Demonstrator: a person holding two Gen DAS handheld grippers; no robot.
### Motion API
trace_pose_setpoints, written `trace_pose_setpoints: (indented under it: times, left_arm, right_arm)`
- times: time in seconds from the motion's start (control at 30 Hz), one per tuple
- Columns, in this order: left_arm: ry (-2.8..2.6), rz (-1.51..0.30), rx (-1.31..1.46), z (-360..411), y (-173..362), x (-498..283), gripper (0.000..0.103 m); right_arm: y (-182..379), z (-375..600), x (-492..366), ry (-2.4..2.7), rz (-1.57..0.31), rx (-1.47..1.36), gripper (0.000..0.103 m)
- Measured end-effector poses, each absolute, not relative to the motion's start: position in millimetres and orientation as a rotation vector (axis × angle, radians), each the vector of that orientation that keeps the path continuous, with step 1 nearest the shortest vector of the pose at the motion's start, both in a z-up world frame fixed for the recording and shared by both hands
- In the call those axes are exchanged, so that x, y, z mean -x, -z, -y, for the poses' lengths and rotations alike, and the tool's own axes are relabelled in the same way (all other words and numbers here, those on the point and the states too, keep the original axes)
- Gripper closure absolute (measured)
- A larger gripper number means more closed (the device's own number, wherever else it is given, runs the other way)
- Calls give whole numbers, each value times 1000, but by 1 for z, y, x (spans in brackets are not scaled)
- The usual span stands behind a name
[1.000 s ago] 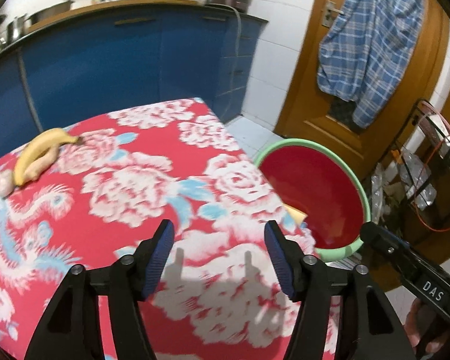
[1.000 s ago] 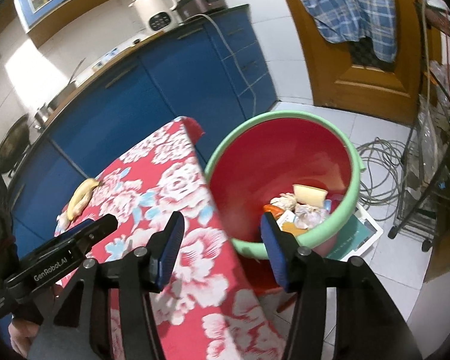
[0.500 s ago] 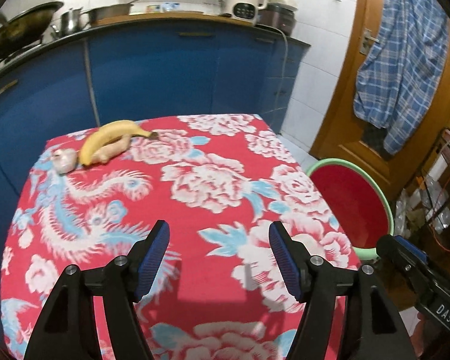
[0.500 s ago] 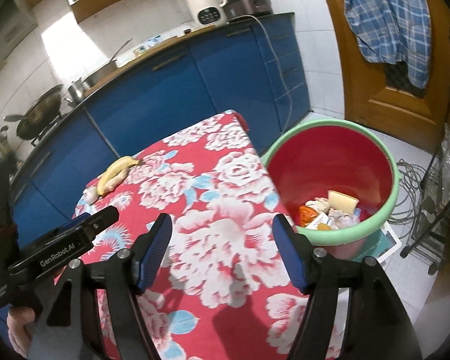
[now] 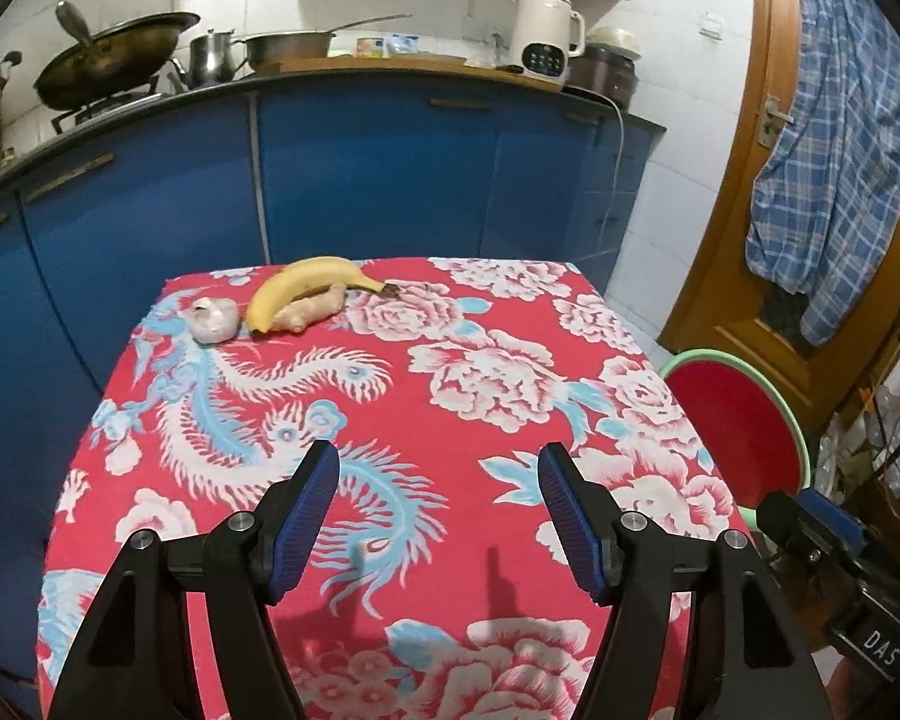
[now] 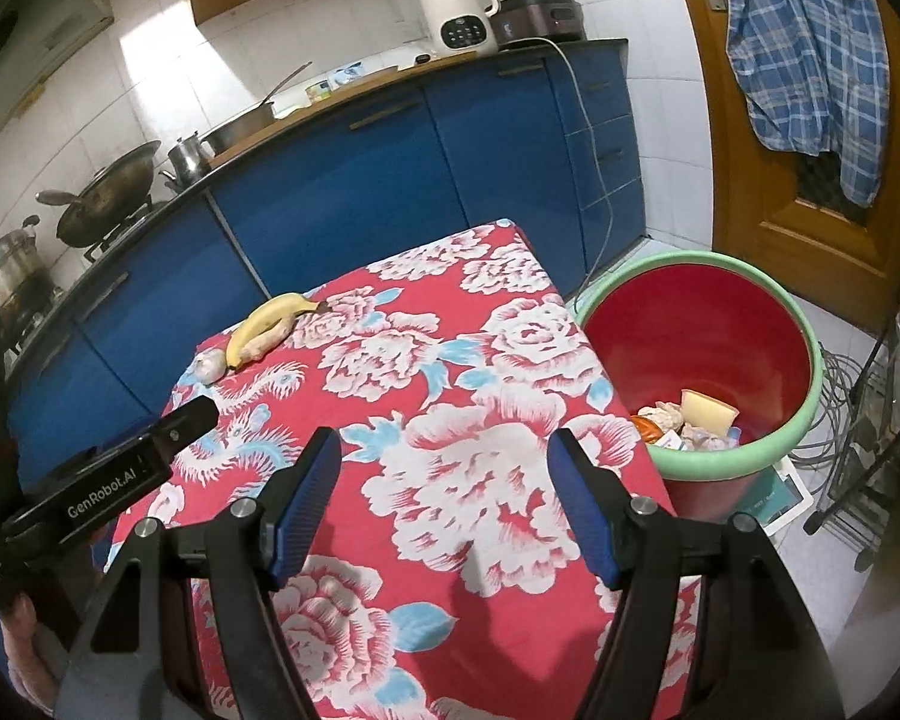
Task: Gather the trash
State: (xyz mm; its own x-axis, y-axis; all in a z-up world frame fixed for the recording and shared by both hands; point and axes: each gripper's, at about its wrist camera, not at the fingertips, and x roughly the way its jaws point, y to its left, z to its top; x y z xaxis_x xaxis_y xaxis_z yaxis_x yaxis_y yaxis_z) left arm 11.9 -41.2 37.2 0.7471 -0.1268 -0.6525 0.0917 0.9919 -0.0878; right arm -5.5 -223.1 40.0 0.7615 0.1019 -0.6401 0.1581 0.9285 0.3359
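Blue kitchen cabinets [image 5: 378, 180] run behind a small table [image 5: 450, 420] under a red flowered cloth, and that cloth is my work surface. Both my tongs hang over its near end with nothing in them: the left gripper [image 5: 438, 516] stands wide, and so does the right gripper [image 6: 444, 510].

What is left on the cloth sits together at the far left corner: a banana [image 5: 306, 291], a ginger knob [image 5: 309, 315] tucked touching under its curve, and a garlic bulb [image 5: 213, 319] just beside them. Whether these count as trash I can only guess from the task.

I judge all three light. The banana will be soft and its skin smooth, so I would take it across the middle with a gentle squeeze, not by the stem. The ginger looks hard and lumpy; its thick middle should give a sure hold. The garlic is round with papery skin and may roll or slip, so I would close on its widest part.

Off the table's right side stands the red bin [image 6: 699, 360] with a green rim, scraps already at its bottom. Nothing lies between my tongs and the pile. The banana lying against the ginger is the one nuisance: lifting either may nudge the other toward the edge.
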Motion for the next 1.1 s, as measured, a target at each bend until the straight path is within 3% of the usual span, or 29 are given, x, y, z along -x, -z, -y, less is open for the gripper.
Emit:
trace_pose_setpoints:
  times: [1.1]
  left_arm:
    - [71,-685,59,30,-45,2,33]
  right_arm:
    - [-52,212,14,17,-698,-370,31]
